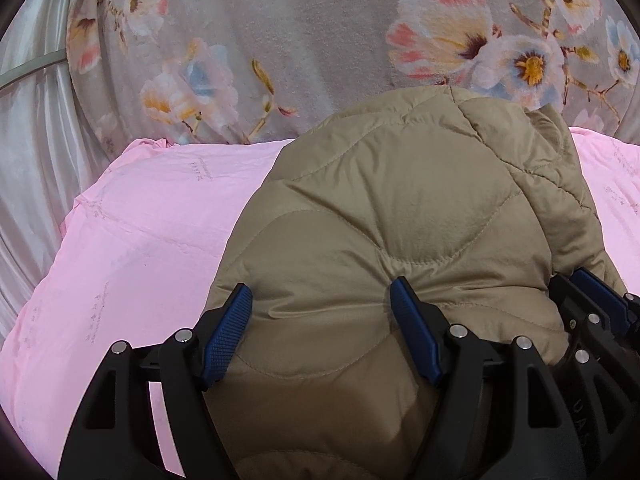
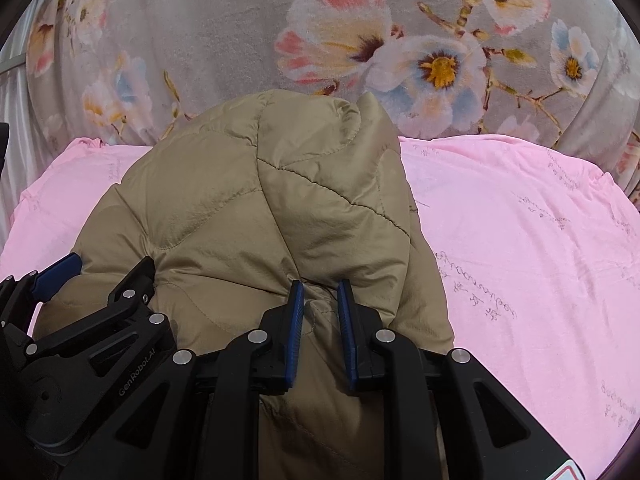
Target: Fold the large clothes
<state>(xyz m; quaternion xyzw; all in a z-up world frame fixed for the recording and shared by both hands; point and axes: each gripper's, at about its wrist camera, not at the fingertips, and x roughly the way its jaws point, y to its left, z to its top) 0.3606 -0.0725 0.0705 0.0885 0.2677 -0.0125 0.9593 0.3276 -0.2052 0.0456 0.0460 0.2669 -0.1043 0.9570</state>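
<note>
Between the 2 blue-padded fingers (image 2: 295, 332) of the right gripper (image 2: 322, 292) a pinched ridge of the tan quilted jacket (image 2: 248, 216) is clamped tight. The left gripper (image 1: 322, 300) sits just beside it, fingers (image 1: 228, 328) spread wide and pressing down into the padding without closing on any fold. The jacket is bunched into a long mound whose axis runs straight away from both grippers, its rounded far end pointing toward the floral blanket (image 2: 224, 28). It lies on a pink quilt (image 2: 532, 248) spread over the bed, pink showing on both sides. Pale curtain fabric (image 1: 28, 128) hangs at the far left.
</note>
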